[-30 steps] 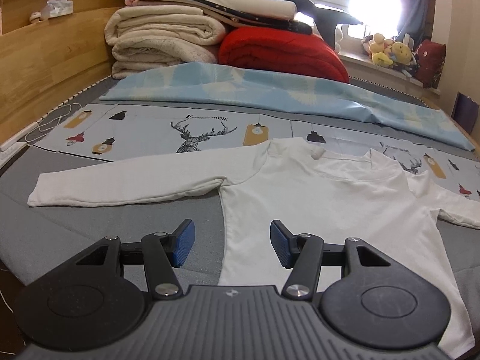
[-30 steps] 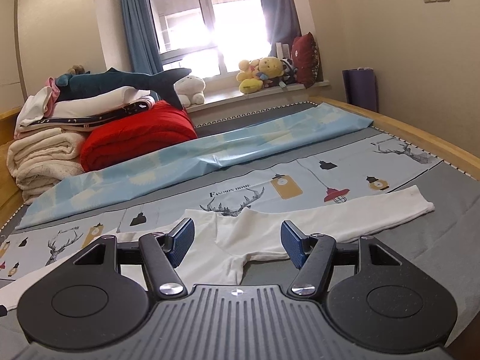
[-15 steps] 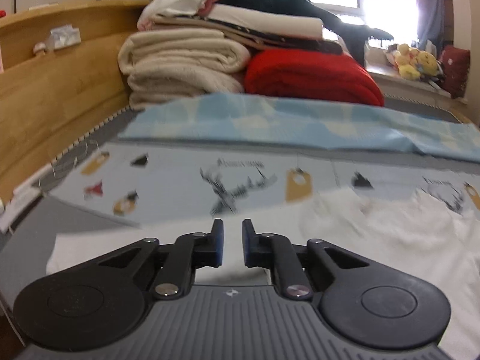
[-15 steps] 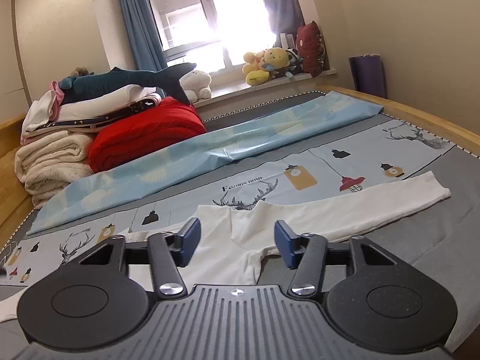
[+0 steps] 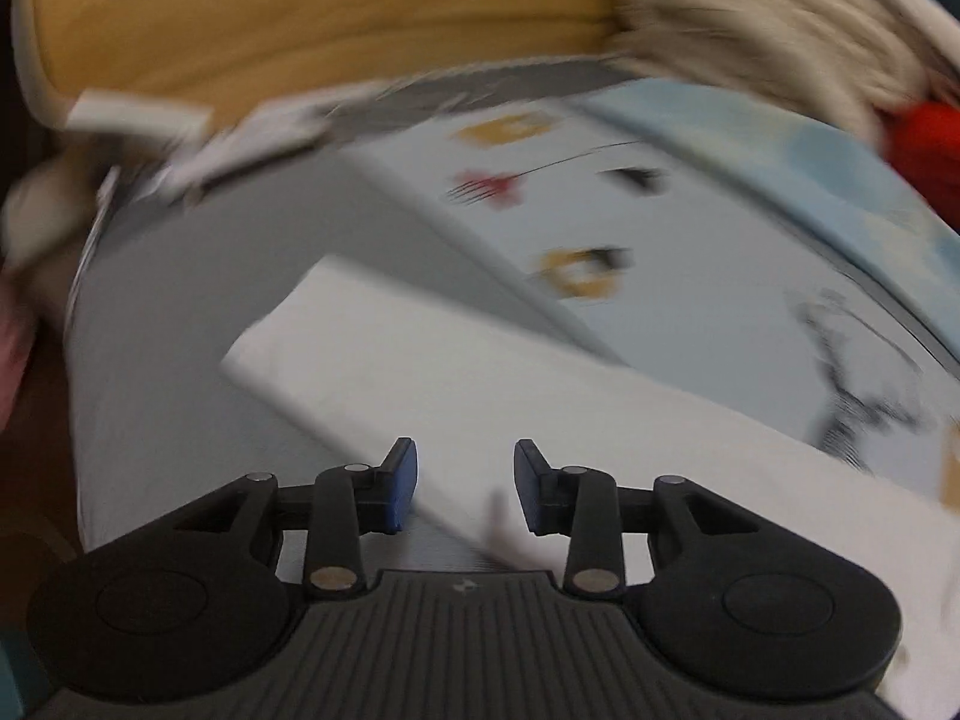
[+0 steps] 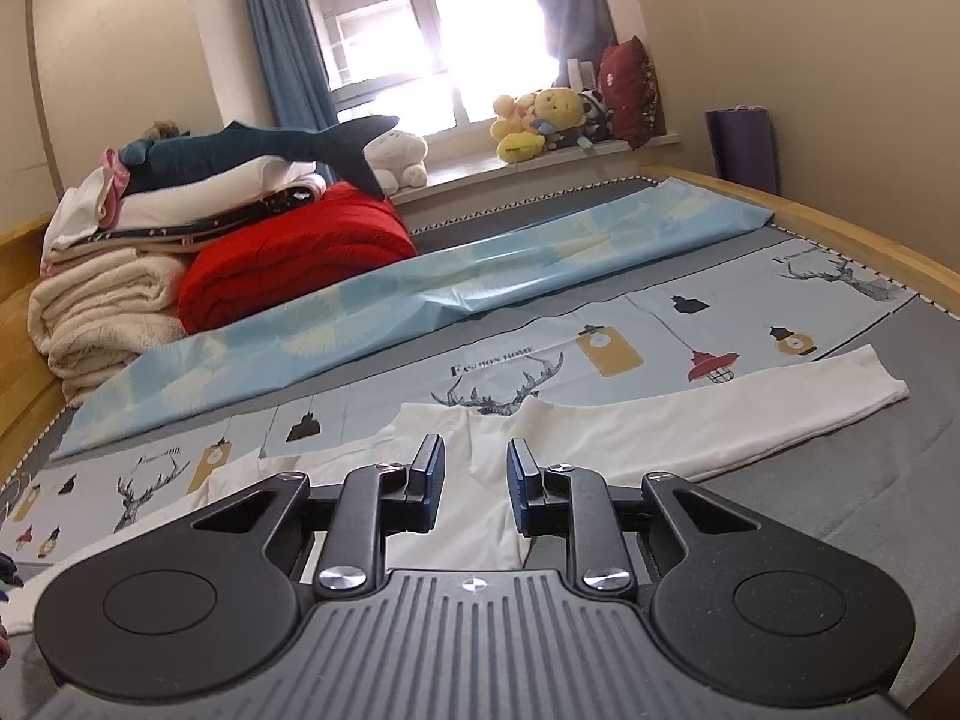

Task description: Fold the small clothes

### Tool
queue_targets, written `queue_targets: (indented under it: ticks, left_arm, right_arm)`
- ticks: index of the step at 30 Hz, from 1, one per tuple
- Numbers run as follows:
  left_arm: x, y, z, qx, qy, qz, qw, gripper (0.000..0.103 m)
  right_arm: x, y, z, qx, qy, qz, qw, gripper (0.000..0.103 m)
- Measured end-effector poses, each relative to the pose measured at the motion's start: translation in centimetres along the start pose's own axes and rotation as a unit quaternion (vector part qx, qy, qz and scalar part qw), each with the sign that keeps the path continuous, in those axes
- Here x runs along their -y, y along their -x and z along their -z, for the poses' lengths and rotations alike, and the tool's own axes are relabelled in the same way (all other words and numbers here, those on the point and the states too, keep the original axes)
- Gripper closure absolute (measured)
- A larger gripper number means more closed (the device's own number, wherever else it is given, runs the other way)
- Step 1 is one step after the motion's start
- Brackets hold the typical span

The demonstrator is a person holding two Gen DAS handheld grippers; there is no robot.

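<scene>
A white long-sleeved shirt (image 6: 480, 438) lies flat on the grey bed cover, its right sleeve (image 6: 750, 420) stretched out to the right. In the blurred left wrist view its other sleeve (image 5: 420, 360) runs diagonally, cuff toward the upper left. My left gripper (image 5: 463, 480) hovers over this sleeve, tilted downward, its jaws opening; the cloth shows in the gap, with neither pad pressing on it. My right gripper (image 6: 474, 480) sits low over the shirt near the collar, its jaws closing with a narrow gap left. White fabric shows behind that gap and is not pinched.
A light blue sheet (image 6: 420, 300) lies across the bed beyond the shirt. Folded cream blankets (image 6: 108, 312), a red blanket (image 6: 294, 258) and stacked clothes stand at the back left. The wooden bed frame (image 6: 840, 228) borders the right side, the headboard (image 5: 300, 18) the left.
My left gripper swung left and tipped down from the shirt body to the sleeve near the cuff, closing and then reopening. The right gripper's jaws narrowed while it stayed in place.
</scene>
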State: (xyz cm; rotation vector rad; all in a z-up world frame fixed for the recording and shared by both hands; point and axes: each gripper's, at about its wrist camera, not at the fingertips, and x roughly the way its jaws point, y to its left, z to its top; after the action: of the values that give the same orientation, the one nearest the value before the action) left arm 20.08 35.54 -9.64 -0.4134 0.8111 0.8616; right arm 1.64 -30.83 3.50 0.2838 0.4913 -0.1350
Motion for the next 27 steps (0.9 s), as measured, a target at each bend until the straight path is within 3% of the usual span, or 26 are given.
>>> queue_targets:
  ticks: [3,10,13,14,19,22,24,27]
  left_arm:
    - [-2.3,-1.9,-0.6,-0.026,0.058,-0.013,0.9979,0.063]
    - [-4.6,-4.2,-0.9,-0.050,0.093,0.004,0.9945,0.064]
    - [-5.6,-4.7,-0.6,-0.059,0.114,0.008,0.9918,0.084]
    - [-5.6,-4.7,-0.8,-0.056,0.109,0.015,0.9924,0.100]
    - [-3.7,-2.2,-2.0,0.000,0.065,0.029,0.9975,0.100]
    - [-0.9,1.1,-2.6,0.052,0.023,0.062,0.9965,0.100]
    - [1.8,3.6,-2.5,0.070,-0.004,0.107,0.9918,0.101]
    - [7.4,8.1,-1.1,0.087,-0.063,0.196,0.9747,0.101]
  right_arm:
    - [-1.4,-0.4,-0.1,-0.009,0.036,0.001,0.999,0.078]
    - [-6.6,-4.1,-0.5,-0.095,0.107,-0.018,0.990,0.075]
    - [-10.1,-7.0,-1.1,-0.127,0.147,-0.028,0.981,0.075]
    - [-11.4,-8.2,-1.2,-0.138,0.165,-0.030,0.976,0.075]
    - [-15.2,-14.0,-1.2,-0.184,0.219,-0.045,0.957,0.073]
    - [-15.0,-16.5,-0.4,-0.189,0.206,-0.051,0.959,0.073]
    - [-13.8,-17.7,0.6,-0.206,0.175,-0.053,0.961,0.073]
    - [-12.7,-19.2,1.8,-0.252,0.141,-0.026,0.957,0.073]
